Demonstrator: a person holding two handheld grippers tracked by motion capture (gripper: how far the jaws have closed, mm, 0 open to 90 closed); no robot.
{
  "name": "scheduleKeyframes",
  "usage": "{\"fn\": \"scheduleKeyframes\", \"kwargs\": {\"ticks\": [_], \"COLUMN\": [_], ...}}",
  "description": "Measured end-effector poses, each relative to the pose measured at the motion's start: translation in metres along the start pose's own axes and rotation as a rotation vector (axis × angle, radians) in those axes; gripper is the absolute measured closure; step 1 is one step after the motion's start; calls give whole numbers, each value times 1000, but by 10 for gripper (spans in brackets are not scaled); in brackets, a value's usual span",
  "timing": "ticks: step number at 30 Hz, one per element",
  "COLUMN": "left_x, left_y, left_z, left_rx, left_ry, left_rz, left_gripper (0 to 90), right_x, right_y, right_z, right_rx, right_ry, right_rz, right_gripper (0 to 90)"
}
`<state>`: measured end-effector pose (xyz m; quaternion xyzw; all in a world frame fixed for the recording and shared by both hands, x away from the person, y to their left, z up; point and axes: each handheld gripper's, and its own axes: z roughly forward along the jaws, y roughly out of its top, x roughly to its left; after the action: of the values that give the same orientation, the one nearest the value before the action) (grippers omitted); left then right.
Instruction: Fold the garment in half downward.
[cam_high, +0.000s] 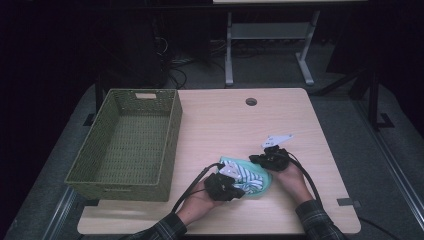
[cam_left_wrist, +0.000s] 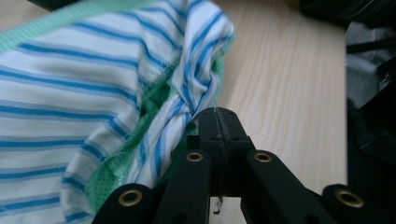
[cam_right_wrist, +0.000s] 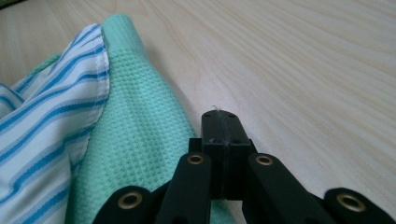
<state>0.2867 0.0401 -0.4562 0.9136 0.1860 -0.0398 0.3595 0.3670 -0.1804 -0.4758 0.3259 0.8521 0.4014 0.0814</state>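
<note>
Left hand-held gripper (cam_high: 239, 186): jaws together, pressed flat against each other in the left gripper view (cam_left_wrist: 218, 122). No fabric is seen between the pads; the tip sits just beside a twisted fold of the striped cloth (cam_left_wrist: 70, 102), and whether it touches that fold cannot be told from this angle.

Right hand-held gripper (cam_high: 256, 160): jaws together as well. In the right gripper view (cam_right_wrist: 220, 125) the closed tip rests low over the bare worktop (cam_right_wrist: 303, 70), just beside the edge of the green cloth (cam_right_wrist: 130, 140), with nothing clamped.

Cloth position: the striped cloth (cam_high: 246, 179), white with blue stripes, lies bunched on top of the green cloth (cam_high: 265, 184), a waffle-weave piece. Both lie on the worktop (cam_high: 225, 125) near its front edge, right of centre, between the two hands. The left hand (cam_high: 197, 204) is at the near left side of the bundle; the right hand (cam_high: 291, 180) is at its right side.

Basket (cam_high: 125, 145): green woven, rectangular, open at the top. It stands on the left part of the worktop, well apart from the cloths, and overhangs the left edge.

Far field: a round hole (cam_high: 251, 101) is set in the worktop near its far edge. Beyond it, the legs of a second table (cam_high: 229, 50) stand on the dark floor.
</note>
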Motion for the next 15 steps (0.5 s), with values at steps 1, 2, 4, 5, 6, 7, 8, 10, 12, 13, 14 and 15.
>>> {"fn": "scheduleKeyframes", "kwargs": {"ticks": [1,2,4,5,6,7,8,10,12,13,14,15], "left_x": [1,1,1,2,3,3,4,5,5,6,7,8], "left_y": [0,-1,-1,-1,-1,-1,-1,-1,-1,-1,-2,-2], "left_z": [2,3,5,6,6,6,6,6,5,5,4,4], "left_rx": [2,8,21,25,29,27,25,29,28,29,29,27], "left_ry": [-1,2,14,16,20,21,20,28,32,34,36,39], "left_rz": [3,3,10,15,13,11,8,7,3,4,3,-3], "left_gripper": [895,895,894,894,894,895,894,895,894,895,895,894], "right_x": [1,1,1,1,2,2,3,4,4,4,3,4], "right_y": [0,0,-1,-1,-1,-2,-2,-2,-4,-4,-5,-5], "right_z": [1,1,1,1,0,0,-1,-2,-5,-5,-6,-7], "right_rx": [3,8,10,11,14,18,21,27,32,34,33,35], "right_ry": [0,1,4,7,8,8,8,8,10,11,11,12], "right_rz": [-1,-4,-15,-16,-15,-16,-11,-10,-12,-7,-14,-8], "right_gripper": [899,899,899,898,899,898,899,898,899,898,899,899]}}
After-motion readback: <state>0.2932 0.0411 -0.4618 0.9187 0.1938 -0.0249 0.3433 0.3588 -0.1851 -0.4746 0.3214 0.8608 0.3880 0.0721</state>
